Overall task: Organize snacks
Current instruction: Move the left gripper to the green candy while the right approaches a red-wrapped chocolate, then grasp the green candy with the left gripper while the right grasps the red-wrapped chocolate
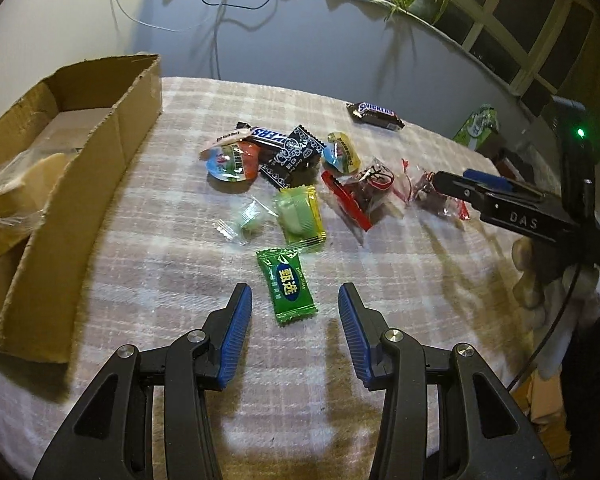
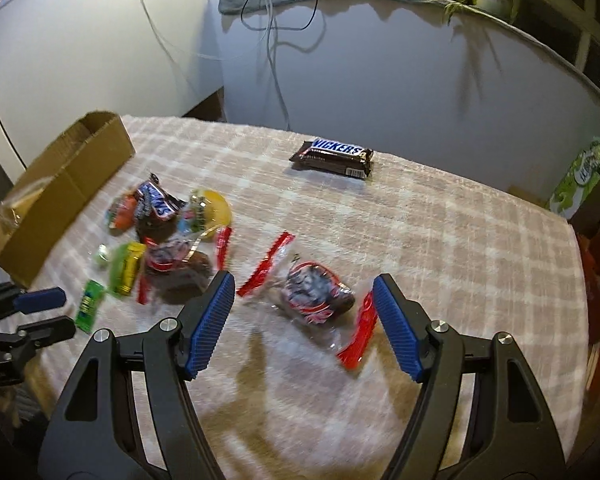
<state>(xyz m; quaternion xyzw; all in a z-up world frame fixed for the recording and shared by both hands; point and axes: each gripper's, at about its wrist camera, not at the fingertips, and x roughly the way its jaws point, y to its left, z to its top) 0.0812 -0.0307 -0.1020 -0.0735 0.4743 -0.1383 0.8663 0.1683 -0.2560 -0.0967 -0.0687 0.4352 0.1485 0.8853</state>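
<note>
Snacks lie scattered on the checked cloth (image 1: 380,264), and each gripper has one lined up just ahead of its tips.

Left gripper (image 1: 295,300): fingers apart, nothing between the pads. The green candy (image 1: 287,285) lies flat in the gap and slightly beyond the tips, touching neither pad. Its long axis runs roughly away from the fingers with a slight lean to the right, so the pads face its long edges — a closing stroke would meet the narrow width.

Right gripper (image 2: 304,286): fingers wide apart, also empty. The red-ended clear packet (image 2: 318,294) sits between and just ahead of the tips, its long axis diagonal, from far-left to near-right. Its near red end (image 2: 358,338) lies just beside the right pad; the far red end (image 2: 266,262) reaches past the left pad.

Each hand is nearest its own item.

Beyond the left tips lies the main pile (image 1: 284,160); cloth around the green candy is bare. The cardboard box (image 1: 100,152) stands well to the left of the left fingers — nearer that hand. A lone Snickers bar (image 2: 332,156) lies far ahead of the right fingers, near the far table edge.
</note>
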